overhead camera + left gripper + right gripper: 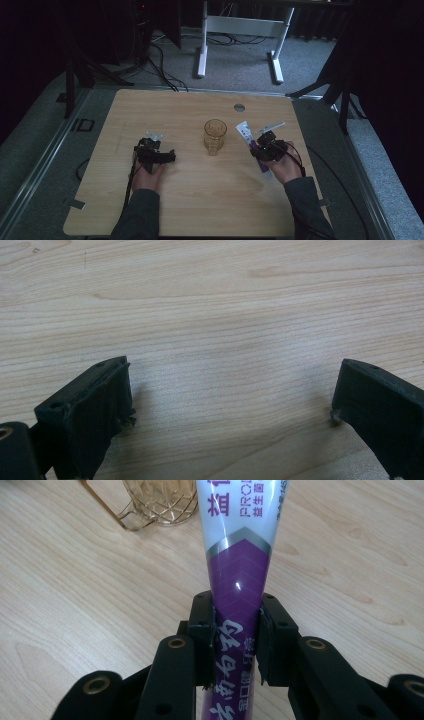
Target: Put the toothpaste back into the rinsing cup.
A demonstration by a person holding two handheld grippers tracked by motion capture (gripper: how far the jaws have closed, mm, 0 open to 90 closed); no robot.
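Two black jaws of the right gripper squeeze a purple and white toothpaste tube from both sides. They are pulled in narrow and press on the purple part of the tube. From there the tube runs up and away from the gripper, and its white end sticks out past the jaws. In the high view the right gripper holds the toothpaste tube tilted, with the white end reaching toward the far side of the wooden table. A bit of purple tube also pokes out behind the gripper, near the person's right hand.

Just beside the tube's white end, on the side toward the left gripper, stands a gold wire cup. In the right gripper view the gold wire cup sits close past the jaws, off to the left of the tube, not touching it.

Well apart from the tube, the left gripper has its jaws spread wide. Nothing is between them but bare table.
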